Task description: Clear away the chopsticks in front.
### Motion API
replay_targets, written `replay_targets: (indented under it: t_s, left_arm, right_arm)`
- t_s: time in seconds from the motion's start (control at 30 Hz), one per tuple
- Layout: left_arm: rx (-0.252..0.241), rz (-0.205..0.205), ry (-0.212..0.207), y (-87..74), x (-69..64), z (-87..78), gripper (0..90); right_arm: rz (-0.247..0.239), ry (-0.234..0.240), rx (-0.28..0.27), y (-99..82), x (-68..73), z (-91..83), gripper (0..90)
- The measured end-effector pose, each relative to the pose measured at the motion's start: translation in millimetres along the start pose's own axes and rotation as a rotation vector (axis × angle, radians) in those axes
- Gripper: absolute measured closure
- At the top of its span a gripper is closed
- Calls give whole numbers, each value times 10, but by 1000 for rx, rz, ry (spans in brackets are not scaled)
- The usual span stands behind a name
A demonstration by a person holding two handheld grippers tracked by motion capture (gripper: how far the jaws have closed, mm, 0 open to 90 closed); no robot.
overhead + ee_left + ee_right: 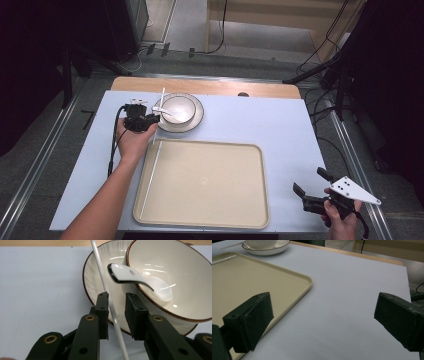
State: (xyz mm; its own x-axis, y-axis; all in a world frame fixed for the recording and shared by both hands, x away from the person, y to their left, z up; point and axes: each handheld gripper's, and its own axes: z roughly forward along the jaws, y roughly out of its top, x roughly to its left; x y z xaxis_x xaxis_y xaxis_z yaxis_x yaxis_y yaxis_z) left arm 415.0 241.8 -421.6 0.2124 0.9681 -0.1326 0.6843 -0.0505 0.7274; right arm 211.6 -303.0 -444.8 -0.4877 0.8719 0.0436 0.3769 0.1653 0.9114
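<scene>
Left claw [116,312]: from the left gripper view I have the white chopstick [110,303] running up between my jaws. The pads are narrowed around it, but a gap shows on each side, so it counts as open, not yet pinching.

Chopstick, handling: I judge it light, stiff, thin and glossy, so likely slippery and ready to roll or pivot. I would pinch it squarely across the shaft near its middle, clear of the plate rim, with gentle pressure.

Chopstick, place: in the high view the chopstick [159,117] lies along the left side of the plate [199,119], its near end reaching toward the tray edge.

Right claw [322,322]: jaws spread wide over bare bench [352,287], holding nothing. In the high view it [312,192] sits at the near right corner, well apart from the dishes.

Tray [202,185]: cream, nothing lying on its floor, between me and the dishes.

Bowl [175,277]: sits on the plate; a white ceramic spoon [132,275] rests in it, handle over the rim. All three look fragile, so I must not knock them.

Views compared: the left gripper view gives me the pad-to-chopstick gaps and the spoon; the high view gives the whole layout and both hands; the right gripper view shows the tray corner [308,281].
</scene>
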Motion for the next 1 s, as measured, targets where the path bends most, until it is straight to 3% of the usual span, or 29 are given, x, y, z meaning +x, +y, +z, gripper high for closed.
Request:
replay_targets:
  t_s: [0.63,1.0]
  left_arm:
    - [46,17,40,31,-8,257,790]
    - [56,-14,63,33,-18,289,850]
  right_arm:
    - [-5,-2,3,-8,-5,8,23]
    - [-4,-1,3,-12,-9,6,24]
